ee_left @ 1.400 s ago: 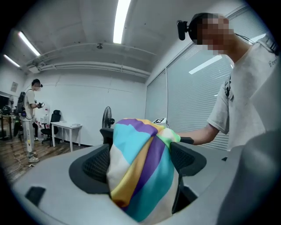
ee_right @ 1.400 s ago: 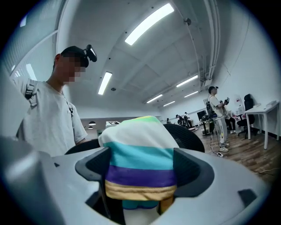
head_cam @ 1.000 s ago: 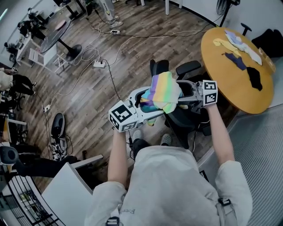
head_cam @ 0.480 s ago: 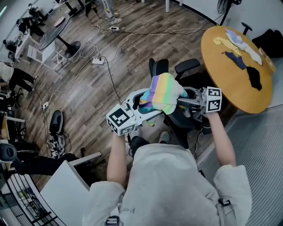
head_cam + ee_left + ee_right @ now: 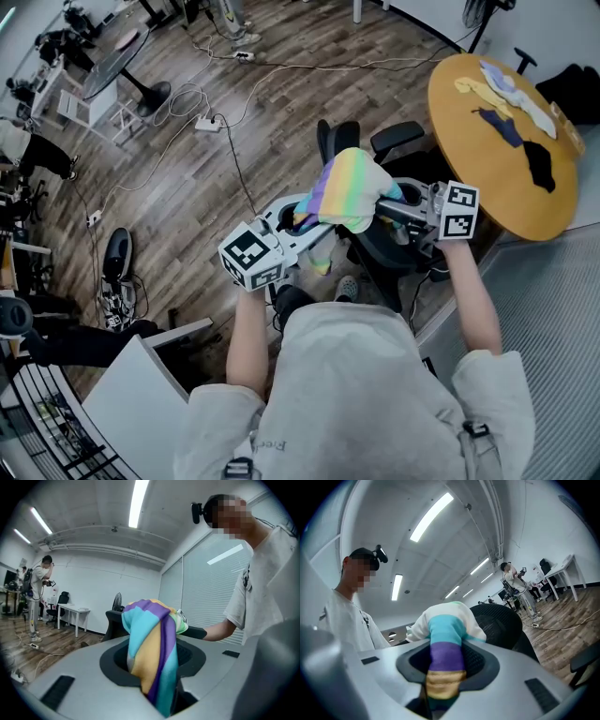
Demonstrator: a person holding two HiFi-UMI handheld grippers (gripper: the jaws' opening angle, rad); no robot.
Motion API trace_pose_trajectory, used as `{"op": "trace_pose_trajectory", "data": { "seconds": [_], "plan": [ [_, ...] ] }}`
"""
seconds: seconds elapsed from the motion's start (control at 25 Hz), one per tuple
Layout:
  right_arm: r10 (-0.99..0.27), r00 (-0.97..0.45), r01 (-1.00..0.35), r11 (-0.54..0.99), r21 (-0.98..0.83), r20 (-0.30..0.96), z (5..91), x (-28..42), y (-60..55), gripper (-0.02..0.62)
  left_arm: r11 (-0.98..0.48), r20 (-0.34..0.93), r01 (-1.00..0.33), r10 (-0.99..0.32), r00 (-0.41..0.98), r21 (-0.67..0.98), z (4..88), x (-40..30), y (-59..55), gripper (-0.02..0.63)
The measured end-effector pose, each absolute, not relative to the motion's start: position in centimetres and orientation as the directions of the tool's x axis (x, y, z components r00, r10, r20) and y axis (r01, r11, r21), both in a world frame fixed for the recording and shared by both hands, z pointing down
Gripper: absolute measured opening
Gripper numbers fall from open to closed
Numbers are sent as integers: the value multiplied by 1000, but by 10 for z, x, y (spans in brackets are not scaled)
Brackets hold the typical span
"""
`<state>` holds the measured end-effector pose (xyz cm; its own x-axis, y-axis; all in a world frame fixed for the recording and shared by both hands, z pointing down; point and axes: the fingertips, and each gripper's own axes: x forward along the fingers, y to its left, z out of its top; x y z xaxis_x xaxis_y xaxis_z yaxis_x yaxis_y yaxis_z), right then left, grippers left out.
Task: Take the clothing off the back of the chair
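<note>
Left gripper [image 5: 307,218] and right gripper [image 5: 390,204], earlier open, closing on rainbow-striped clothing [image 5: 351,183].

Soft, matt striped knit clothing [image 5: 352,187]; black mesh chair [image 5: 501,625] back; wood-plank floor [image 5: 300,122]; smooth wooden table [image 5: 469,150]

above the chair [image 5: 394,246], just before its back: garment [image 5: 349,186], touching the back or not unclear. at its left, left gripper [image 5: 314,221]; at its right, right gripper [image 5: 386,210]; both sets of jaws closing, cloth between them. right of the chair, a table [image 5: 469,145], clothes [image 5: 514,94] on it. behind and left of the chair, a power strip [image 5: 208,125] on the floor [image 5: 187,206].
</note>
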<state>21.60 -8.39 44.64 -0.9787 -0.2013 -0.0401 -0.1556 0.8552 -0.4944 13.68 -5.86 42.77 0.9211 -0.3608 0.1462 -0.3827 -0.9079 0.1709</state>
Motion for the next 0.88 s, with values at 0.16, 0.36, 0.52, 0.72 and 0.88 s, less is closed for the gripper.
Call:
{"op": "trace_pose_trajectory", "data": {
  "seconds": [0.16, 0.36, 0.52, 0.72, 0.88],
  "plan": [
    [-217, -975, -172, 849, -500, -34, 444, 215, -85, 140, -897, 142, -396, -374, 917, 197, 427, 134, -61, 161],
    [-256, -966, -211, 855, -474, -31, 439, 215, -86, 137, -896, 132, -400, -380, 916, 192, 422, 133, -62, 156],
    [-282, -959, -249, 866, -433, -13, 433, 216, -92, 137, -892, 120, -406, -389, 914, 200, 420, 132, -67, 155],
    [-314, -949, -303, 874, -379, 34, 422, 210, -106, 135, -884, 113, -425, -410, 905, 197, 414, 120, -81, 152],
    [-344, -936, -349, 873, -341, 76, 410, 205, -118, 135, -875, 117, -446, -431, 895, 187, 406, 111, -95, 152]
  ]
}}
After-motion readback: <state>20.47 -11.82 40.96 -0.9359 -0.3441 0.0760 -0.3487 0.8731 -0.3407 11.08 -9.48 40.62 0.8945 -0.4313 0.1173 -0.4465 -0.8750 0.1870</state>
